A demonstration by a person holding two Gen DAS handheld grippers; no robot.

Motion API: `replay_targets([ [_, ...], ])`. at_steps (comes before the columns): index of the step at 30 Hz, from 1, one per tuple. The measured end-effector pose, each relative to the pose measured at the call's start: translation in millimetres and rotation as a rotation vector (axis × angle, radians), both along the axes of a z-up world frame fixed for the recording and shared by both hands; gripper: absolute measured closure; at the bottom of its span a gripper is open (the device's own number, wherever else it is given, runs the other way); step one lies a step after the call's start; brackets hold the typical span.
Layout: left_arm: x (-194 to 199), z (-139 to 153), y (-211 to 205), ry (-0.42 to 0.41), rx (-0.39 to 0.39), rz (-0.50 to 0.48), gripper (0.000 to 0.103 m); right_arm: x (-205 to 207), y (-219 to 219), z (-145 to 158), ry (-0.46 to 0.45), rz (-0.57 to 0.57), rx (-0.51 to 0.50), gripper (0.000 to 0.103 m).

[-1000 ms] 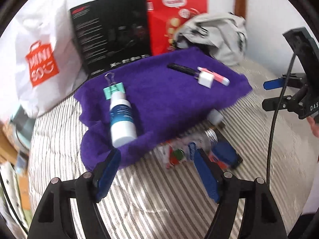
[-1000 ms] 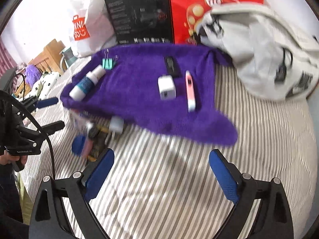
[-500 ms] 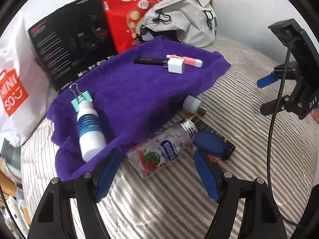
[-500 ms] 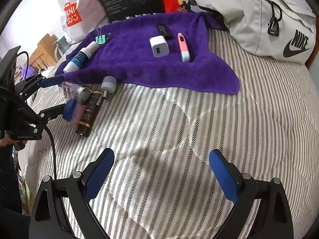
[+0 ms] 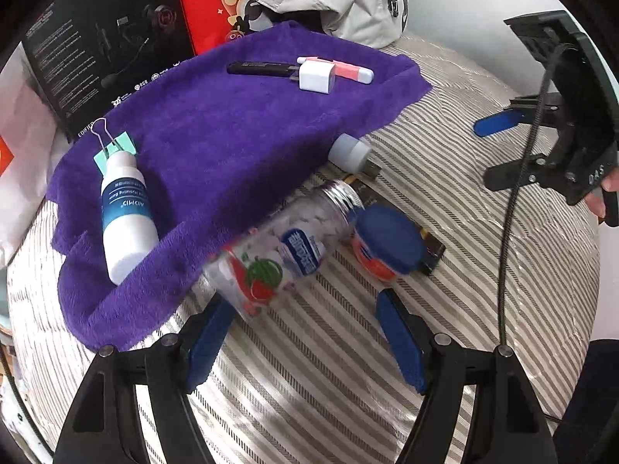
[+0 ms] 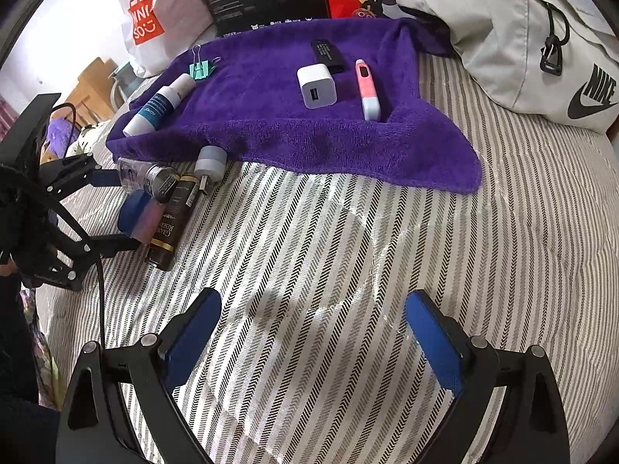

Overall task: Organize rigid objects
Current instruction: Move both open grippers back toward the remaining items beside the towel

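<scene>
A clear candy bottle (image 5: 282, 255) with a watermelon label and silver cap is lying on its side on the striped bed (image 6: 387, 270), its base touching the purple towel (image 5: 232, 135) at the near edge. The left gripper (image 5: 305, 328) is hovering just before it, fingers spread apart and empty. A blue-lidded jar (image 5: 383, 243) is sitting beside the bottle's cap. The right gripper (image 6: 309, 328) is hanging open over bare bedding, well clear of the towel.

Black gripper (image 5: 305, 344), blue pads (image 5: 398, 342), silver screws
</scene>
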State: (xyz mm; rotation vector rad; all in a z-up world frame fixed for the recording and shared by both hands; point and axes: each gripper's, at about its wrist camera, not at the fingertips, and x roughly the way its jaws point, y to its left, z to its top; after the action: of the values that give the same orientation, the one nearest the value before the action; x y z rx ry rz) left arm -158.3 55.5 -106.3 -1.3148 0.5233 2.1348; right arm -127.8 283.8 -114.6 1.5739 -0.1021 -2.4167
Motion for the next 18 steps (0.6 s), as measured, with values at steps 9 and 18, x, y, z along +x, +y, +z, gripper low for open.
replay_targets([
  [9, -11, 7, 3, 0.047, 0.027, 0.014, 0.028, 1, -1, 0, 0.001, 0.015, 0.002, 0.006],
  [18, -17, 3, -2, -0.025, 0.129, -0.018, 0.028, 3, -4, -1, 0.0, 0.023, 0.006, 0.003],
])
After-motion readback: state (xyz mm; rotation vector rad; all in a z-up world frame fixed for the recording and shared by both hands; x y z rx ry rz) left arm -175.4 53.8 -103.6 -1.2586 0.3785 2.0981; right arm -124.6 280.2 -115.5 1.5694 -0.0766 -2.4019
